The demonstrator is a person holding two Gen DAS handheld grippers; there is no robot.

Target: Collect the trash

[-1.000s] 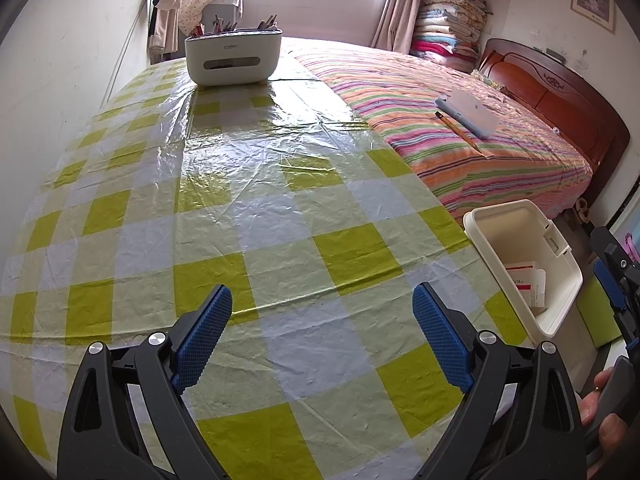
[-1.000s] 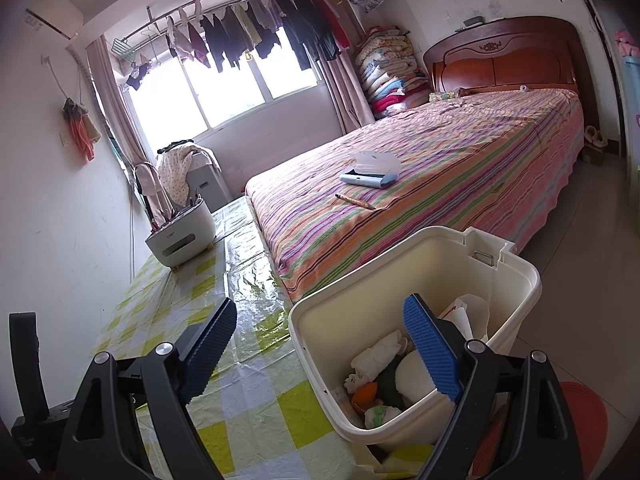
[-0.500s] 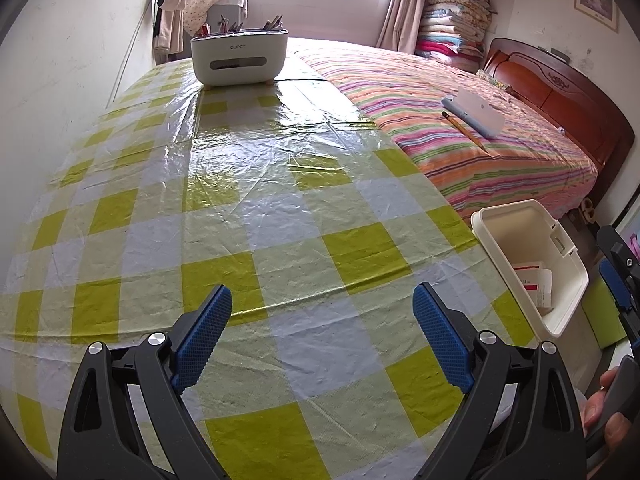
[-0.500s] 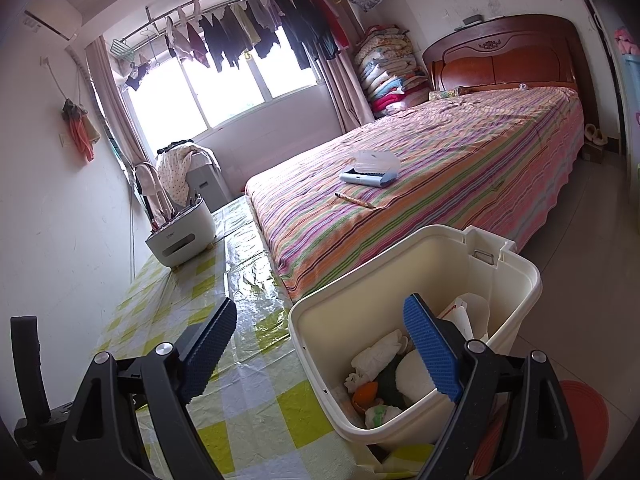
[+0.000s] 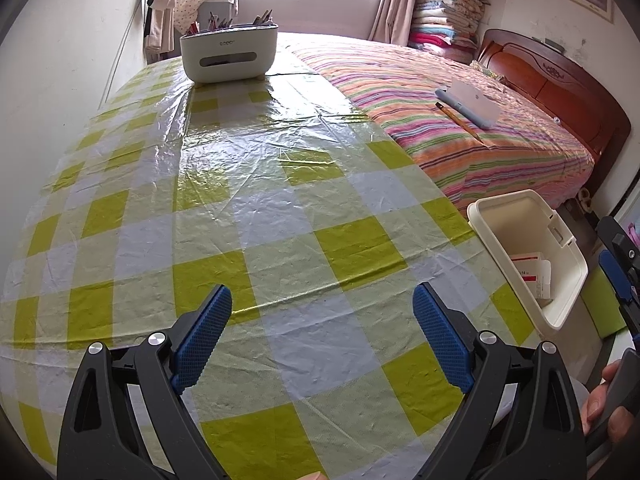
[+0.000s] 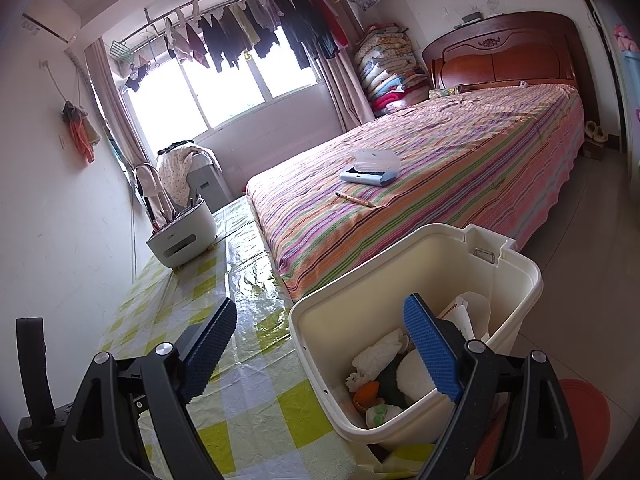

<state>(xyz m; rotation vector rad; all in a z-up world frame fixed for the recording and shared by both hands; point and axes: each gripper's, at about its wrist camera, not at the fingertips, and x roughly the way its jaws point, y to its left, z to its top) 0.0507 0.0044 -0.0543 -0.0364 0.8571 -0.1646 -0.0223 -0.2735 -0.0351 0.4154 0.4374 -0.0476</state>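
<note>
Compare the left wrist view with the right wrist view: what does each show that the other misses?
Only the left wrist view shows the near stretch of the checked tablecloth, with no trash on it, and a hand at the right edge. Only the right wrist view shows the crumpled trash at the bin's bottom, the clothes rail and the air conditioner. Both show the cream bin, the white organizer, the striped bed and an open, empty claw: left claw, right claw.

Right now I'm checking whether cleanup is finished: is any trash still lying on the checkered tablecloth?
No, the checkered tablecloth carries only the white organizer box; the trash sits inside the cream bin.
</note>
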